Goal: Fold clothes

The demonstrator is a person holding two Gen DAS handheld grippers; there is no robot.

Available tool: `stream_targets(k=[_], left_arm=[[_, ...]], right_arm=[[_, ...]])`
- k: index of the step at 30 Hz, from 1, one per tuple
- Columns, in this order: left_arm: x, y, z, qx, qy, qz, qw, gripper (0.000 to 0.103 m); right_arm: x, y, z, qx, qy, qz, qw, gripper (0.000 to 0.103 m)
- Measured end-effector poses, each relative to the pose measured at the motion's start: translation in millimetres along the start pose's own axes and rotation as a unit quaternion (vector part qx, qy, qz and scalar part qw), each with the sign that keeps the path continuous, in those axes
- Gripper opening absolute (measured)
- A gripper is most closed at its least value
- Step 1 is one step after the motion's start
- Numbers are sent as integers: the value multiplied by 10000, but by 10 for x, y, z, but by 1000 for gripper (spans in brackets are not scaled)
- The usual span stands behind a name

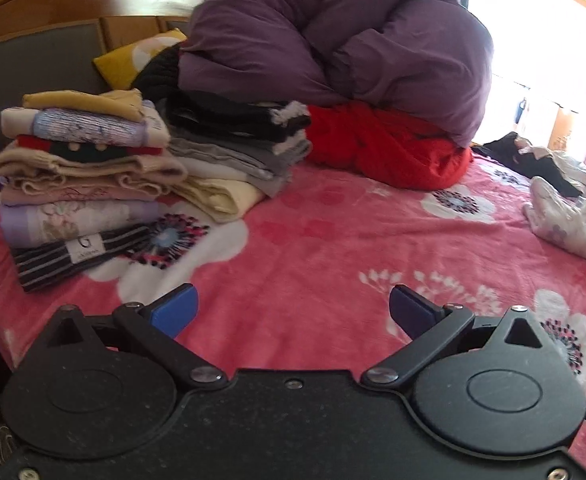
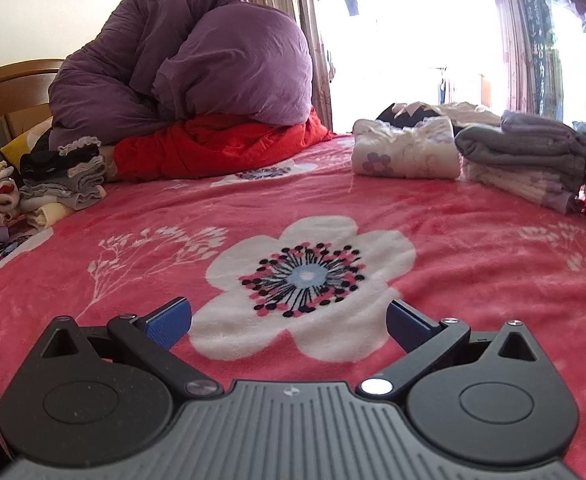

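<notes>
Left wrist view: left tool (image 1: 293, 312) at bottom centre, blue pads spread wide, nothing between them, over the pink floral blanket (image 1: 333, 248) on the bed. Left of centre: tall stack of folded clothes (image 1: 81, 176), striped dark piece at its base; just beside it a lower stack of grey and cream folded pieces (image 1: 241, 160). Upper centre: purple duvet (image 1: 333, 40) heaped on a red quilt (image 1: 389, 148). Upper left: yellow pillow (image 1: 133, 60) against the wooden headboard (image 1: 73, 4). Right edge: loose pale floral garment (image 1: 565, 216).

Right wrist view: right tool (image 2: 289, 320) at bottom centre, pads spread, empty, over a large white flower print. Right of centre: folded white floral garment (image 2: 405, 152); beside it a grey folded stack (image 2: 525, 152). Bright window with curtains (image 2: 293, 20) behind.
</notes>
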State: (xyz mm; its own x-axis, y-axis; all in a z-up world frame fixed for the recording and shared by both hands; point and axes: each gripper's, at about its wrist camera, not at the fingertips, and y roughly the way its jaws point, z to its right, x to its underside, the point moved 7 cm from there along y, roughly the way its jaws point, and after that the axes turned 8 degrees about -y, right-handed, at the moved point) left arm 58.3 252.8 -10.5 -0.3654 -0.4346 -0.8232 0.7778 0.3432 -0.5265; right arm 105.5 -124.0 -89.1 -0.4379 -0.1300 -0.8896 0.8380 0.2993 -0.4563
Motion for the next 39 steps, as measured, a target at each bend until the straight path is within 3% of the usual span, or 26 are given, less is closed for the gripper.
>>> stream_targets(k=[4,8,13,17,24,27,32,37,39], left_arm=[[-232,58,-281,-413,145,213,9988,103],[-497,117,-502,-595,-24,369,9975,102],[-842,228,-804,-1081,-152,650,9919,99],[-1160,263,-1124,-1411,-214,903,9856,76],[-1638,304,-1739,-1524,-444,1171,9804,61],[-1749,415,-1860,-1541,-465,1057,9813,54],[-1838,588,-1905,-1502,-332,885,9841,51],[-1883,697,-1944,-1744,-181,689,9821,48],[-1892,701,-1929,-1829,-89,685,9807,31]], right_arm=[[41,173,40,-104,255,-45,9996,103],[42,332,108,-83,401,-117,9991,103],[107,508,104,-230,407,-470,9978,103],[142,553,88,-317,411,-600,9969,103],[158,566,78,-346,402,-667,9964,103],[174,581,65,-336,372,-696,9963,103],[196,611,68,-341,365,-744,9960,103],[204,622,63,-328,332,-761,9960,103],[205,621,63,-326,329,-761,9960,103]])
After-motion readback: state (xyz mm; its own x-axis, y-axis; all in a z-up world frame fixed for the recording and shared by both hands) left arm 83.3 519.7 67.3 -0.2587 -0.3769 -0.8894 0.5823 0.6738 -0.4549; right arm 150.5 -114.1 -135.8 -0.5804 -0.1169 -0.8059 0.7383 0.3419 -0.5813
